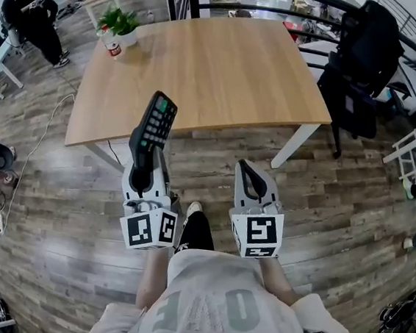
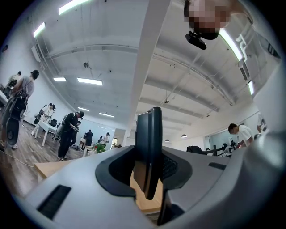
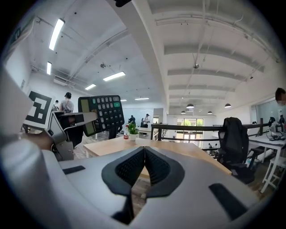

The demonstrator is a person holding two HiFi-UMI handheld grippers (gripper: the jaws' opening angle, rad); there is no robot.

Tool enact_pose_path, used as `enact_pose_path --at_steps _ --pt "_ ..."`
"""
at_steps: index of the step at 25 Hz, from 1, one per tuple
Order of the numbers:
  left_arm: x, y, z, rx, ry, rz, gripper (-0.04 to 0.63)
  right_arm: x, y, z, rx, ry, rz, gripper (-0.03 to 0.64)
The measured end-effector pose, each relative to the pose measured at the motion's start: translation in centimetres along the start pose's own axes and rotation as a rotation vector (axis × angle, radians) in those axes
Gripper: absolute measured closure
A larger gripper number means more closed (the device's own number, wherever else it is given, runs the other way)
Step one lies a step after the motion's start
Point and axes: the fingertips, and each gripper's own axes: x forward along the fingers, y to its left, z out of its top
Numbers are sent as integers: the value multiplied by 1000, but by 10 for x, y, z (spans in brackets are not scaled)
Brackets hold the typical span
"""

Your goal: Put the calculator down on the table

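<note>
A black calculator (image 1: 155,123) with a green key stands on edge in my left gripper (image 1: 144,164), which is shut on its lower end. In the left gripper view the calculator (image 2: 149,147) shows edge-on between the pads. It hangs in the air just short of the wooden table's (image 1: 210,74) near edge. My right gripper (image 1: 250,175) is beside it to the right, shut with nothing in it; its pads (image 3: 152,167) meet. From the right gripper view the calculator's keypad (image 3: 102,114) appears at the left, and the wooden table (image 3: 178,152) lies ahead.
A potted plant (image 1: 121,26) and a small bottle (image 1: 112,47) stand at the table's far left corner. A black chair with a bag (image 1: 363,60) is at the table's right side. People (image 1: 30,14) stand at the far left. Cables (image 1: 22,172) run over the wood floor.
</note>
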Motion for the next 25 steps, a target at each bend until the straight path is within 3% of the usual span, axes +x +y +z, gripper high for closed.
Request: enact_pose_path --at_steps 5,12,25 --pt "65 30 -7 -7 9 -27 480 75 -6 8 23 23 -12 597" --pt "141 83 7 -3 -5 -34 480 165 -27 59 27 3 -76 597" --pt "248 152 7 -25 -21 -50 480 268 -7 84 -32 60 -68 597"
